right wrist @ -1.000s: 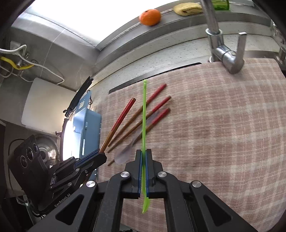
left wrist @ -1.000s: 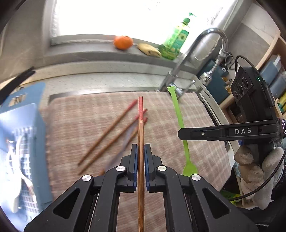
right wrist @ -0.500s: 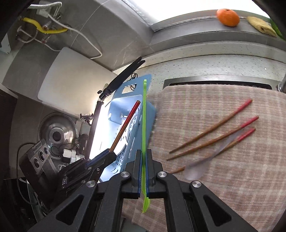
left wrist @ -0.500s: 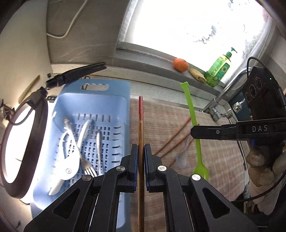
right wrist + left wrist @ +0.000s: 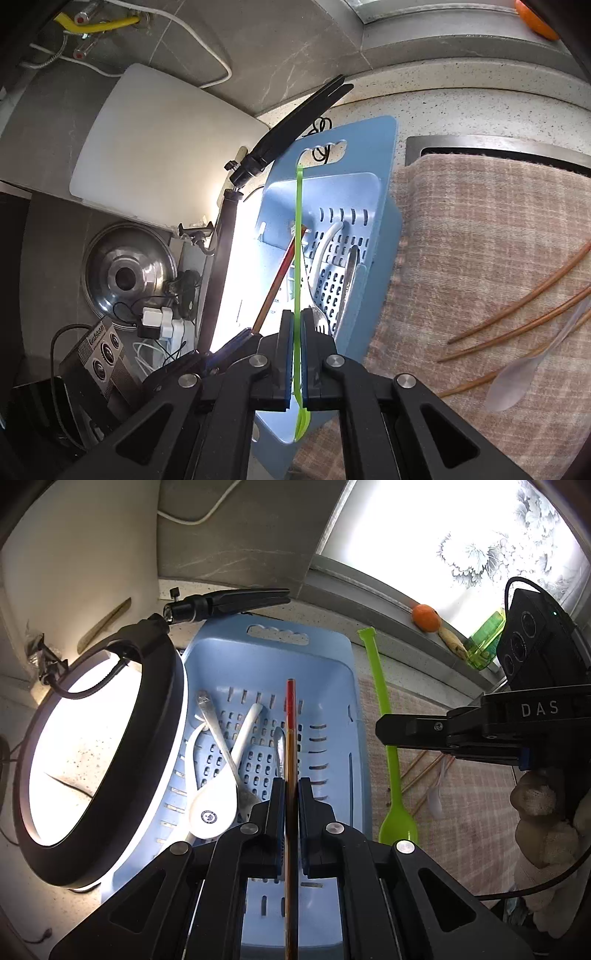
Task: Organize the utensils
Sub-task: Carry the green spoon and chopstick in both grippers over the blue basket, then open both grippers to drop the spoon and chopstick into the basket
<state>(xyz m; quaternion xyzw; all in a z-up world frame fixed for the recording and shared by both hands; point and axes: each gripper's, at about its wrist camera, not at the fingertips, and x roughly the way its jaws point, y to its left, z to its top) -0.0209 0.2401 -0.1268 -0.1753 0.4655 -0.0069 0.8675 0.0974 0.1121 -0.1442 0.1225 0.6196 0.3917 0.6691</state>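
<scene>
Tools [image 5: 291, 786] now over basket [image 5: 343, 686], lid [image 5: 127, 273] right-view only

The orange [image 5: 537, 18] was cut by the upper right edge of the right wrist frame. The chopstick [image 5: 291, 812] ran off the bottom edge of the left wrist frame. The right gripper [image 5: 413, 731] hid the middle of the green spoon [image 5: 391, 768]. The clear spoon [image 5: 517, 380] on the cloth [image 5: 480, 240] was blurred at lower right.
</scene>
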